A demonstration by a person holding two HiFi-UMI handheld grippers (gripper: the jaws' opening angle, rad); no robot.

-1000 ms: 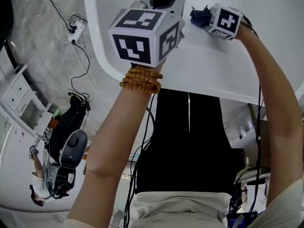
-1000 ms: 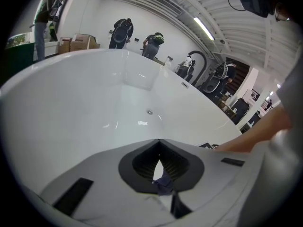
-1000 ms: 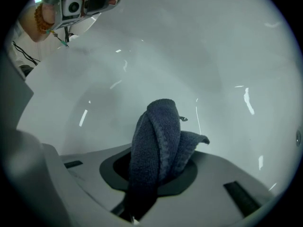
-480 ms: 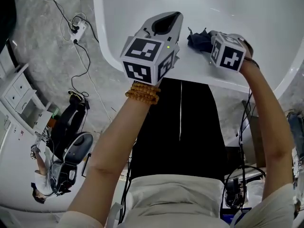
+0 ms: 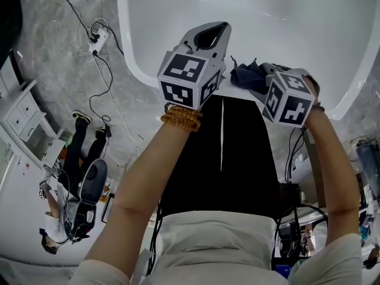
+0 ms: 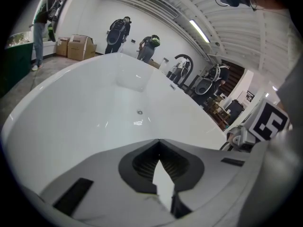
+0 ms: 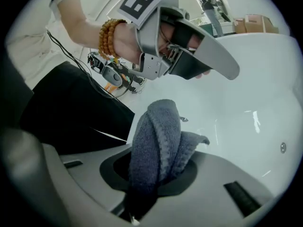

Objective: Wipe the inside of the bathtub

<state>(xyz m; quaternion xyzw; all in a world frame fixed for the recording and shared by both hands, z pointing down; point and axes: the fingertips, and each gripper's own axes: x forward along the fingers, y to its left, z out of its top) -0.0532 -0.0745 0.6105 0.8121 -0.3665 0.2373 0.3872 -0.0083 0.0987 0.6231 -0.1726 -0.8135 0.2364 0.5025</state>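
The white bathtub (image 5: 148, 46) fills the top of the head view, and its smooth inside with a small drain (image 6: 139, 111) shows in the left gripper view. My left gripper (image 5: 215, 29) hovers over the tub's near rim, jaws shut with nothing between them (image 6: 158, 142). To its right, my right gripper (image 5: 256, 83) is shut on a bunched grey-blue cloth (image 5: 243, 73), which sticks up out of the jaws (image 7: 156, 141) just above the near rim. The left gripper (image 7: 213, 63) appears close above the cloth in the right gripper view.
A power strip with cables (image 5: 95, 37) lies on the grey floor left of the tub. White drawers (image 5: 24, 123) and a person with gear (image 5: 80, 183) are at the far left. Other people and cardboard boxes (image 6: 75, 46) stand beyond the tub's far end.
Both grippers have drawn back toward my body, from over the tub's inside to its near rim. The right gripper still holds the cloth; more of the tub shows above them.
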